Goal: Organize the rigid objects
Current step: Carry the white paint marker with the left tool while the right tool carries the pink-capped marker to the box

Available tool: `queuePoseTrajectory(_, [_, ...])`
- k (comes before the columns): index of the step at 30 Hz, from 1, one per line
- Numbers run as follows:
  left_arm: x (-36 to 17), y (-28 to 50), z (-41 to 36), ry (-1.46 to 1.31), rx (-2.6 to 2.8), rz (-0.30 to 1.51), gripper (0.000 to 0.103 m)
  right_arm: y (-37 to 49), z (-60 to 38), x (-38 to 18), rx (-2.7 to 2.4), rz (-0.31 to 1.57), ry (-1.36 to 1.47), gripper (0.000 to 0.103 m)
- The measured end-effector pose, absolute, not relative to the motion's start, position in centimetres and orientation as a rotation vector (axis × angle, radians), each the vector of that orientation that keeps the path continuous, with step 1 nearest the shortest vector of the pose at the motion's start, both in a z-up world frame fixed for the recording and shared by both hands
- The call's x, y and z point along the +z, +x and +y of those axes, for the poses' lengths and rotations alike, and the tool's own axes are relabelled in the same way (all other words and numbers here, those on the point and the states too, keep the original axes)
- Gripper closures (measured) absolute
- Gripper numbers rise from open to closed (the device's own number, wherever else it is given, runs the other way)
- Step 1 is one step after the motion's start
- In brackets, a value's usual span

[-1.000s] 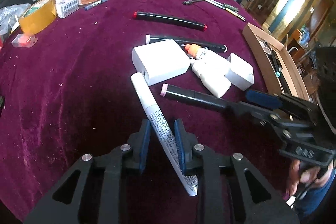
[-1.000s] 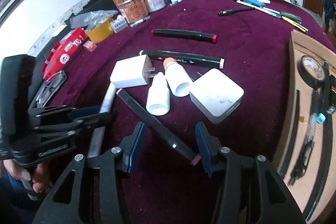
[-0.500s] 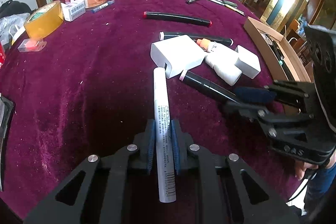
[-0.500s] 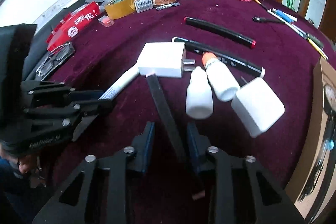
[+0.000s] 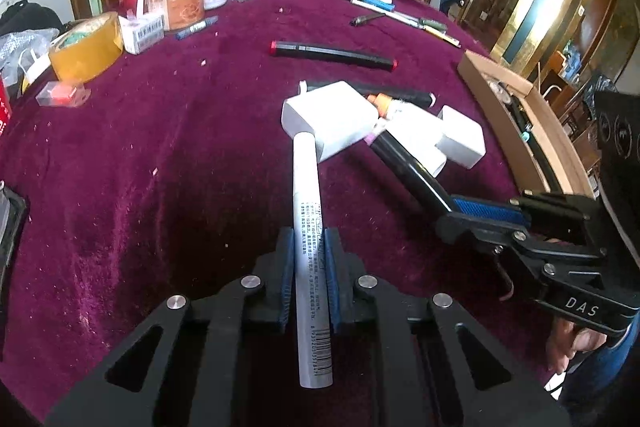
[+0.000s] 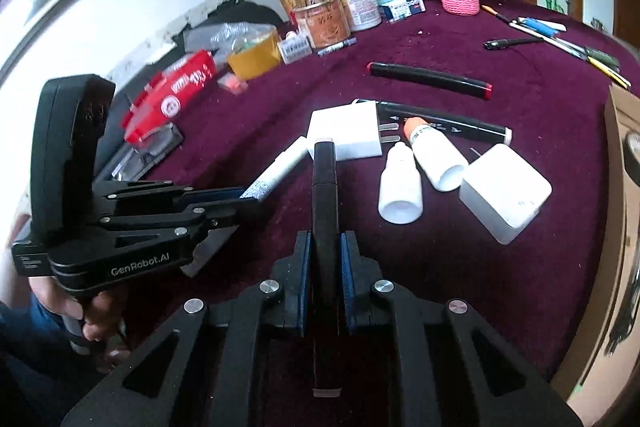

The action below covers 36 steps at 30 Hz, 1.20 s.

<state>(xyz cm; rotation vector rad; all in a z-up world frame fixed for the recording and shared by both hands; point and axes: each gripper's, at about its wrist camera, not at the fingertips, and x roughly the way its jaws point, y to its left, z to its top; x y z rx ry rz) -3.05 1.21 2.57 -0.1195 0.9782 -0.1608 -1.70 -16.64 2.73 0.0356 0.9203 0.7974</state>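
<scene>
Two grips | white marker [image 5: 307, 211] | black marker [image 6: 325, 211] | wooden tray [image 5: 516, 115] table-edge.

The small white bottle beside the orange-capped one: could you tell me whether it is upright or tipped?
Tipped: the small white bottle lies on its side, flat base facing the camera.

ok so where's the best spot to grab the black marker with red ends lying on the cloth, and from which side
Probably mid-barrel. The red-ended black marker lies flat on the cloth, alone, with bare cloth along both long sides. Come from above with the tongs across its width; the capped ends look narrower, and a centre grip should keep it balanced.
</scene>
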Motion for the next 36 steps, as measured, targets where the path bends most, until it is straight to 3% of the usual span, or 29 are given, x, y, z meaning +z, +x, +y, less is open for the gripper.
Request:
queuePoseTrajectory(21, [6.0, -1.8, -5.9, -0.082, -0.32, 0.934, 0.091, -1.9, -25.9, 4.5, 0.687, 0.834, 0.313, 0.09])
queuePoseTrajectory(36, [3.3, -2.4, -6.6, 0.005, -0.31, 1.026, 0.091, -2.5, -27.1, 3.6, 0.682, 0.853, 0.314, 0.09])
